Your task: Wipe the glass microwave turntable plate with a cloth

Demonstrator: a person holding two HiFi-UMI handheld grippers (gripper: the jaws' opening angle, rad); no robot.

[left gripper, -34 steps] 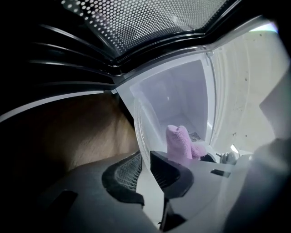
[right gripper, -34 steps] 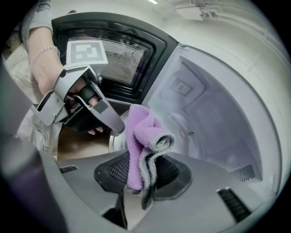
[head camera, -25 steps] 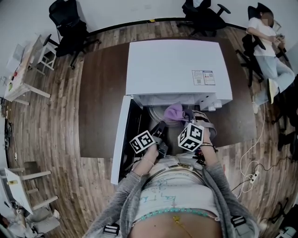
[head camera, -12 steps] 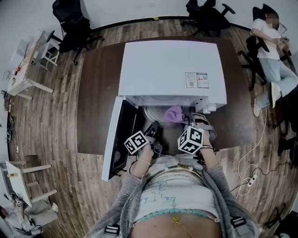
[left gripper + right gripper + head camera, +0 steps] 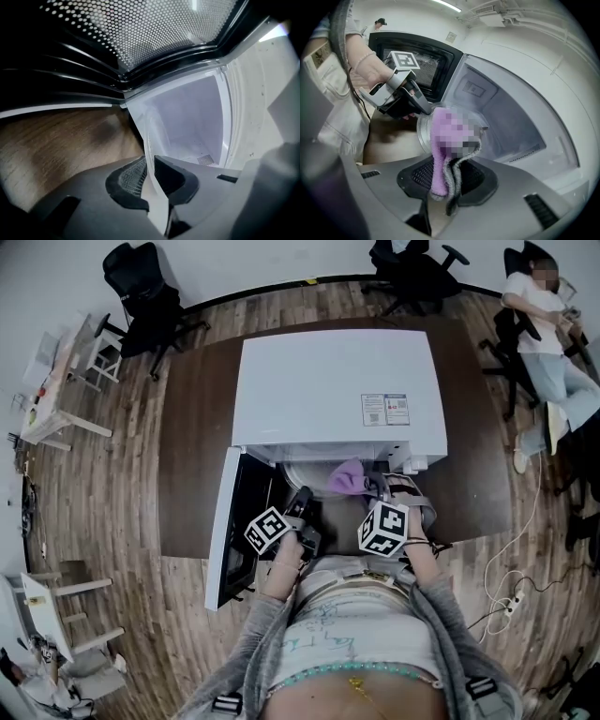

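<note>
wiping step: my left gripper (image 5: 150, 162) clamps the round clear glass turntable plate (image 5: 422, 134) by its rim. right gripper (image 5: 447, 180) pinches the purple cloth (image 5: 439, 171), which lies on the plate just ahead of its jaws. next, i judge: sweep across the face.

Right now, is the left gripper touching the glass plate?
Touching. In the left gripper view, the left gripper has its fingers clamped on the glass plate.

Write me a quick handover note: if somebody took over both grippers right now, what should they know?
Left gripper: shut on the rim of the glass plate, holding it up in front of the open microwave.
Right gripper: shut on the purple cloth, pressed against the plate's face.
Done: plate is out, cloth is on it.
To do: finish wiping; how much is already clean can't be told. Probably return the plate afterwards.
</note>
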